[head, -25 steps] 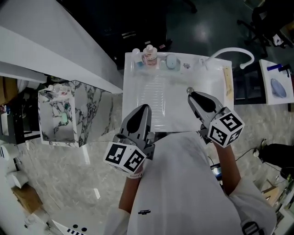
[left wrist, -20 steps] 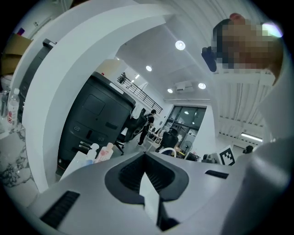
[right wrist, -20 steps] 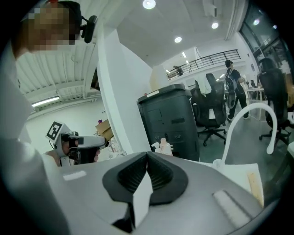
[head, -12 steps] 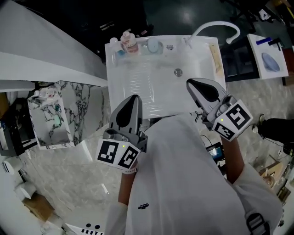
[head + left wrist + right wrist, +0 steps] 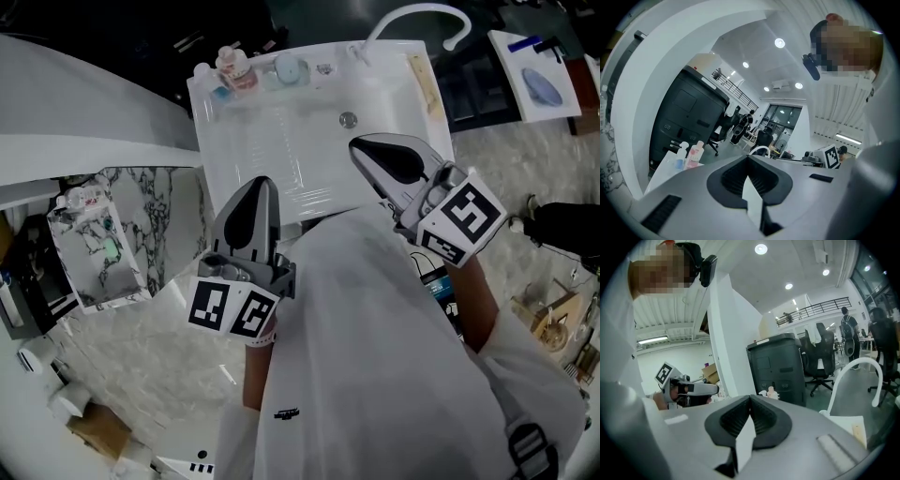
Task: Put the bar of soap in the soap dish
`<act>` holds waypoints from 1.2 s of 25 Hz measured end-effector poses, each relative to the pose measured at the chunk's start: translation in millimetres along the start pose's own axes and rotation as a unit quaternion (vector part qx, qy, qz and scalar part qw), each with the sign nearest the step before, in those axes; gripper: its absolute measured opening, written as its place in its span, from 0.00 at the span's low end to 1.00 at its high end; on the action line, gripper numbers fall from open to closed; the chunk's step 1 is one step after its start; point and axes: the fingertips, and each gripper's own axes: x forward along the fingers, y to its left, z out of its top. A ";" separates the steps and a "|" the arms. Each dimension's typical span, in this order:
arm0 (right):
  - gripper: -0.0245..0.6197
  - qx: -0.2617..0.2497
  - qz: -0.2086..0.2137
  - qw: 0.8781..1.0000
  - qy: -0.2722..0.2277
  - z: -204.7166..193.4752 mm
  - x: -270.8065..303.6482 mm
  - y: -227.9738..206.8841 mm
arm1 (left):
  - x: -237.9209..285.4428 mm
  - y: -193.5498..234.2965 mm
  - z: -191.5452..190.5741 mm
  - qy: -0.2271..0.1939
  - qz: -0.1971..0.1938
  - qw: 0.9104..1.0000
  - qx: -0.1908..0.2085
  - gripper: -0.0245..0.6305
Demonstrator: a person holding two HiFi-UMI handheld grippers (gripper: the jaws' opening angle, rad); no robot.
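A white basin (image 5: 272,150) fills the top of the head view. On its back ledge lies a pale blue oval thing (image 5: 288,66); whether it is the soap or the dish I cannot tell. My left gripper (image 5: 262,181) hangs over the basin's front left part, jaws shut and empty. My right gripper (image 5: 355,143) is over the front right, near the drain (image 5: 348,119), also shut with nothing in it. In the left gripper view the jaws (image 5: 748,157) meet at the tip; in the right gripper view the jaws (image 5: 750,398) do the same.
Small bottles (image 5: 234,67) stand at the basin's back left, and a white curved faucet (image 5: 422,13) rises at the back right. A yellowish strip (image 5: 424,80) lies along the right rim. A marble-patterned box (image 5: 103,244) stands to the left, and a sheet with a blue oval (image 5: 539,80) lies at the right.
Both grippers have come up closer to the head camera. The basin has slid up and left in the head view. The right jaws look more tightly closed than before.
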 end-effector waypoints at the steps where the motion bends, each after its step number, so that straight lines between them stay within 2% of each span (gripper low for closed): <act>1: 0.06 -0.002 -0.001 1.000 -0.001 0.6 -0.6 0.1 | -0.1 -2.0 0.7 -0.001 -0.001 1.000 0.001 0.04; 15: 0.06 -0.027 -0.010 1.000 -0.005 -0.2 -3.9 1.5 | -5.5 -10.5 0.8 -0.011 0.005 1.000 0.000 0.04; 21: 0.06 -0.002 -0.011 1.000 0.005 -6.2 -6.0 -2.3 | -5.3 -12.3 -2.3 -0.011 0.005 1.000 -0.001 0.04; 30: 0.06 0.002 -0.009 1.000 0.005 -8.4 -11.8 2.6 | -7.3 -17.6 -5.2 -0.011 0.002 1.000 -0.003 0.04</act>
